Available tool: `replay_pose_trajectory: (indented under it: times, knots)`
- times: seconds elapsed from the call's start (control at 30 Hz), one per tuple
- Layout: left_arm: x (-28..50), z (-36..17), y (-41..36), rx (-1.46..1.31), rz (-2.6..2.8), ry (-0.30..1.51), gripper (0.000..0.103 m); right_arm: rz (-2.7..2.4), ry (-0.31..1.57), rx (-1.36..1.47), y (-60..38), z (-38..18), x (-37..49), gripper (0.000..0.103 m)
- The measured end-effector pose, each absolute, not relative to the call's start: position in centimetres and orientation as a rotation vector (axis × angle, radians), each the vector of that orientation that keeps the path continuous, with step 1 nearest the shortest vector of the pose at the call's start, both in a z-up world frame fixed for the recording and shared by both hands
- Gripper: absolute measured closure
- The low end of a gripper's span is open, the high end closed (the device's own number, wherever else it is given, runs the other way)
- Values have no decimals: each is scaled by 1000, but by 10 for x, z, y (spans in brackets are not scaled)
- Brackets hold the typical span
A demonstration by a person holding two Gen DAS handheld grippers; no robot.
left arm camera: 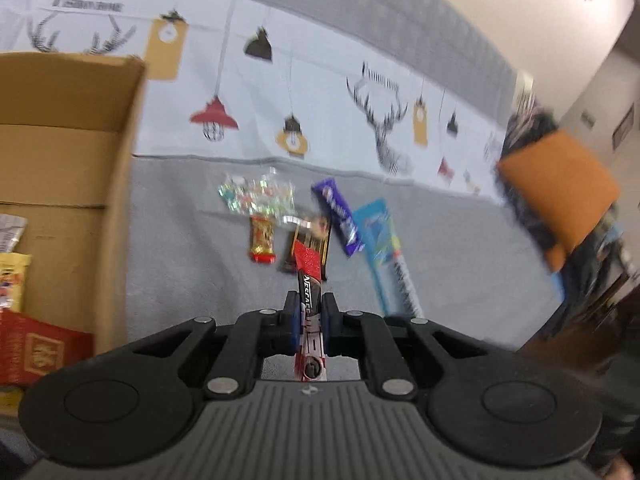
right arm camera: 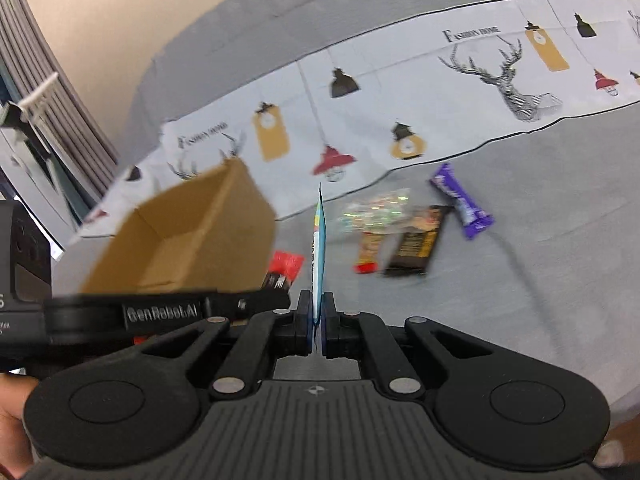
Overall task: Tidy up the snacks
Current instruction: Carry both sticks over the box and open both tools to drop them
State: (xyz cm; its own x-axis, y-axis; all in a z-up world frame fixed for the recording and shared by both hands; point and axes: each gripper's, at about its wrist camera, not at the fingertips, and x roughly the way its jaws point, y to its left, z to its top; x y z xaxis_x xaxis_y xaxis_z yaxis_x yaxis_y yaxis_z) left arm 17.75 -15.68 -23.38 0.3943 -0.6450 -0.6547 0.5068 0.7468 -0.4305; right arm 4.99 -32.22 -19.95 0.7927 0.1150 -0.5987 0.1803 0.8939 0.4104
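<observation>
Left gripper [left arm camera: 309, 312] clamping a red-and-black Nescafé stick sachet [left arm camera: 308, 276], centre frame, right of the open brown cardboard box [left arm camera: 68, 168] wall. Right gripper [right arm camera: 317, 312] pinching a thin blue packet [right arm camera: 319, 248] edge-on beside that box's corner [right arm camera: 244, 216]; bare grey cloth [right arm camera: 560, 240] lying open at right.

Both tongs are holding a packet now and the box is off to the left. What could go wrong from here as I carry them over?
1. The right tongs pinch the blue packet edge-on near its bottom, so it may swing or slip.
2. The left tongs grip the red stick sachet low, with most of it projecting forward; it could catch the cardboard box wall.
3. In the right wrist view the left tongs sit close beside the right ones, so both may collide at the box.
</observation>
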Motion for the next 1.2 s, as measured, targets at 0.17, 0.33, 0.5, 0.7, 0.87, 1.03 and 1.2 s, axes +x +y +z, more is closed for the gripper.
replay_pose_trajectory:
  times: [0.17, 0.33, 0.5, 0.7, 0.87, 1.03, 1.2]
  knots:
    - [177, -195, -106, -256, -710, 809, 92, 16, 647, 432, -275, -179, 56, 100]
    - [175, -145, -52, -277, -628, 630, 92, 48, 553, 333, -221, -138, 70, 100]
    - [170, -110, 26, -475, -677, 416, 92, 112, 473, 272, -181, -95, 85, 100]
    - [195, -148, 69, -547, -557, 497, 92, 182, 486, 188, -138, -92, 114, 100]
    - [226, -208, 69, -458, -445, 712, 93, 195, 602, 101, -112, -140, 147, 100]
    - [243, -238, 70, -429, -441, 815, 93, 178, 744, 106, -114, -197, 170, 100]
    - [250, -255, 60, -379, -414, 900, 45, 207, 804, 111, -112, -221, 175, 93]
